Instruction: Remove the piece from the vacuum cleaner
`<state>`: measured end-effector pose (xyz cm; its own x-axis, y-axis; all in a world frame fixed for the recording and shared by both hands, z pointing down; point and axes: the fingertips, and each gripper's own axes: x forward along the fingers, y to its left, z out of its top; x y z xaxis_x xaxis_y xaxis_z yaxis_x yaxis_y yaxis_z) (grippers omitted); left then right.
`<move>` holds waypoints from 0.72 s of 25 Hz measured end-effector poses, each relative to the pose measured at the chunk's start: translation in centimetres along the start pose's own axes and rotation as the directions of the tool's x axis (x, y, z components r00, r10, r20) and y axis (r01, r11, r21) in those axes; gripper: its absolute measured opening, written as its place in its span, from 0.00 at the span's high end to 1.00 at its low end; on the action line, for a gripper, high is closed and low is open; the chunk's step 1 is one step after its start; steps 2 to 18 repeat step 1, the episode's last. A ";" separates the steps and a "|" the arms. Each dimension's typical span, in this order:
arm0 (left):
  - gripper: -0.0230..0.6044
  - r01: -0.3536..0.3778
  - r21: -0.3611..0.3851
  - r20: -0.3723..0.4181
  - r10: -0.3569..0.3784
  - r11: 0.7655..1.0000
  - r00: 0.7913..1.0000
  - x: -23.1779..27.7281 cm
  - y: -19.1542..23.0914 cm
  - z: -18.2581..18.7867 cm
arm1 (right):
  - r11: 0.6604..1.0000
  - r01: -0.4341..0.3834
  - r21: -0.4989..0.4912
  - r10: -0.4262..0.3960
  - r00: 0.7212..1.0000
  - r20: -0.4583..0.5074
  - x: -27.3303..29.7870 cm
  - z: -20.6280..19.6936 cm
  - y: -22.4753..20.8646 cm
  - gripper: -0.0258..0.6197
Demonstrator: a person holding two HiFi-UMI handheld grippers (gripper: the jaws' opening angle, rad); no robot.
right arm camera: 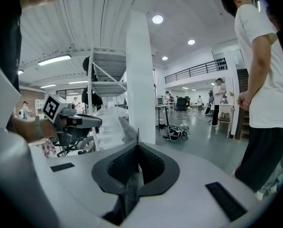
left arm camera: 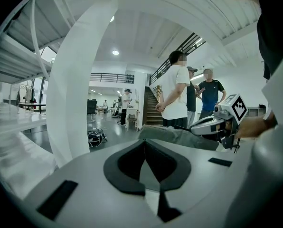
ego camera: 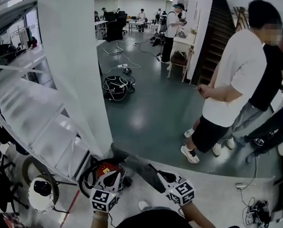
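Observation:
The vacuum cleaner [ego camera: 103,169], red and black, sits on the floor at the foot of a white pillar. A flat dark grey piece [ego camera: 137,166] slants from above it toward my right gripper [ego camera: 161,178], which is shut on the piece; in the right gripper view the piece [right arm camera: 127,129] sticks out past the closed tips [right arm camera: 137,145]. My left gripper [ego camera: 114,175] hovers over the vacuum. Its jaws [left arm camera: 145,141] are shut, and the piece [left arm camera: 179,137] lies just beyond the tips; contact cannot be told. Each gripper sees the other to its side.
The white pillar [ego camera: 75,65] and a white slanted stair frame [ego camera: 32,113] stand close at left. Two people [ego camera: 236,80] stand at right. A cable bundle [ego camera: 115,87] lies beyond the pillar, more cables [ego camera: 258,210] at lower right, and a round white device [ego camera: 41,191] at lower left.

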<state>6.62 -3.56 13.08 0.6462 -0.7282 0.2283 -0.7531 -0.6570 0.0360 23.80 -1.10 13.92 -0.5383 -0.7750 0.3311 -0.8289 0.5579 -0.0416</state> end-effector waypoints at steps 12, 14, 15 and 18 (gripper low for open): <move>0.93 -0.002 -0.003 0.000 0.002 1.000 1.000 -0.1 0.1 0.0 | 1.000 0.001 -0.002 -0.001 1.000 -0.001 0.0 0.1 0.0 0.91; 0.93 -0.002 -0.003 0.000 0.002 1.000 1.000 -0.1 0.1 0.0 | 1.000 0.001 -0.002 -0.001 1.000 -0.001 0.0 0.1 0.0 0.91; 0.93 -0.002 -0.003 0.000 0.002 1.000 1.000 -0.1 0.1 0.0 | 1.000 0.001 -0.002 -0.001 1.000 -0.001 0.0 0.1 0.0 0.91; 0.93 -0.002 -0.003 0.000 0.002 1.000 1.000 -0.1 0.1 0.0 | 1.000 0.001 -0.002 -0.001 1.000 -0.001 0.0 0.1 0.0 0.91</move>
